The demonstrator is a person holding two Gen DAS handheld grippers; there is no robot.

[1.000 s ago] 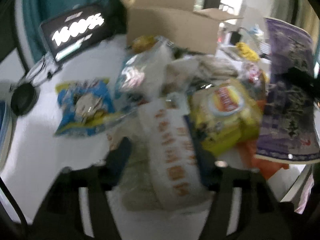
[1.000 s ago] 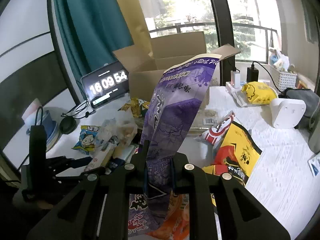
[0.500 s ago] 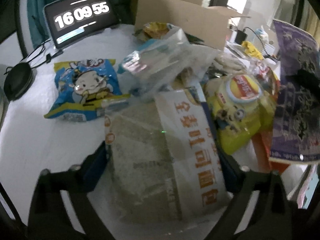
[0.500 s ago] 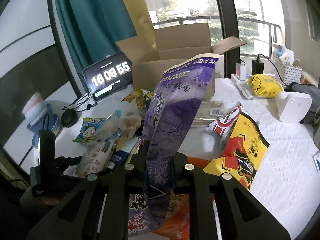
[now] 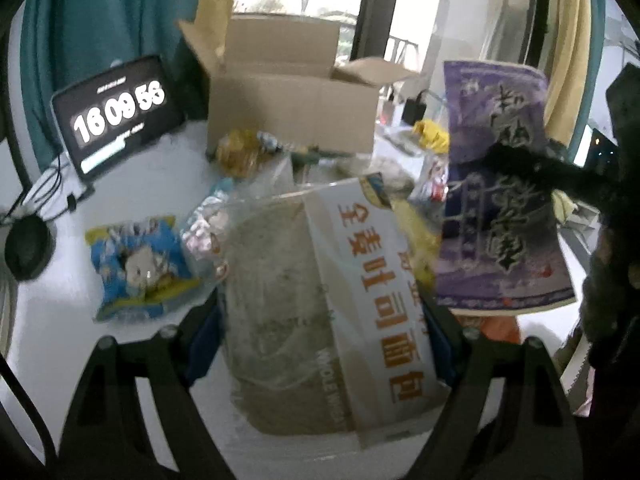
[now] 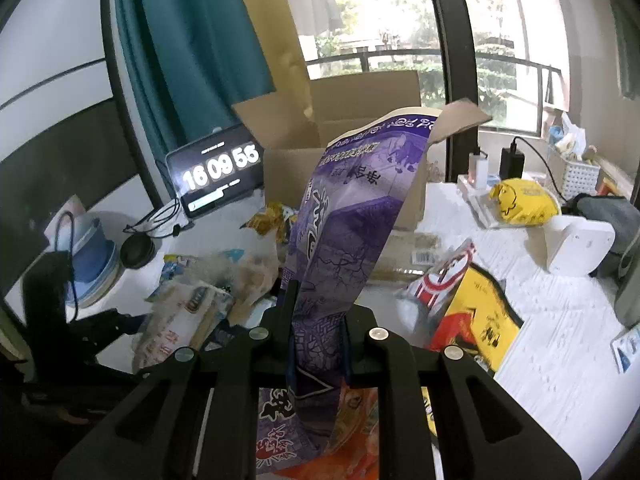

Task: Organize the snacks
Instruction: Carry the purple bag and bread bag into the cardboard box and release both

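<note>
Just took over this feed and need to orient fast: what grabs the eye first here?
The tall purple snack bag stands upright, pinched in the right gripper. The left gripper holds a clear bread bag with orange lettering, its jaws just easing closed a little. Behind both, an open cardboard box sits on the white table beside a clock screen.

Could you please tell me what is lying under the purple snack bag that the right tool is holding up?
Beneath the purple snack bag, an orange packet shows below the right tool. How far it extends is hidden by the bag and tool.
</note>
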